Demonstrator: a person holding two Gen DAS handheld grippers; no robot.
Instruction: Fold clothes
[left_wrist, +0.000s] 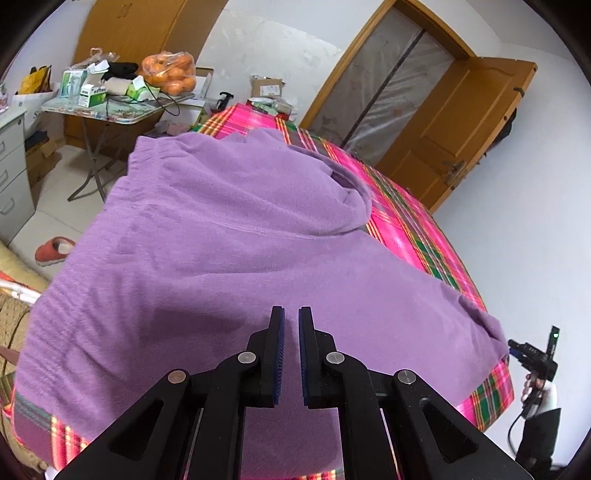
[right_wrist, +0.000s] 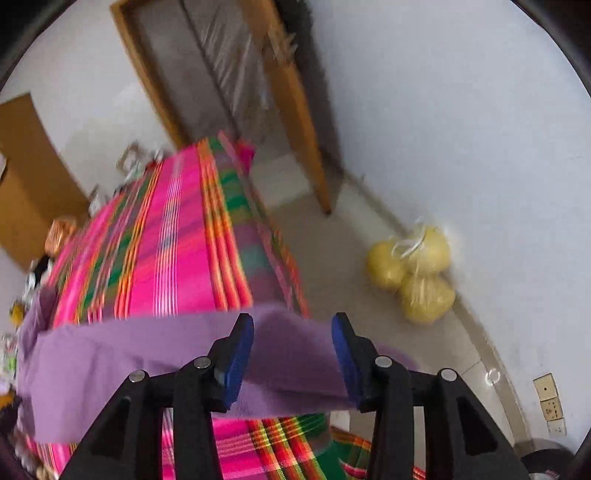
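Plaid bedspread (left_wrist: 413, 221) carries purple hoodie (left_wrist: 221, 240) — hem-strip crosswise between spread right gripper (right_wrist: 292, 354), unpinched; left gripper (left_wrist: 291, 354) near-closed, empty.

Purple garment (left_wrist: 229, 236), pink plaid bedspread (left_wrist: 417, 229)

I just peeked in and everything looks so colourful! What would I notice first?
The big purple garment, spread over most of the bed. Under it glows a hot-pink plaid sheet, running to the bed's far end by the wooden door. At the bed's near corner, the right tongs stand open around the garment's edge.
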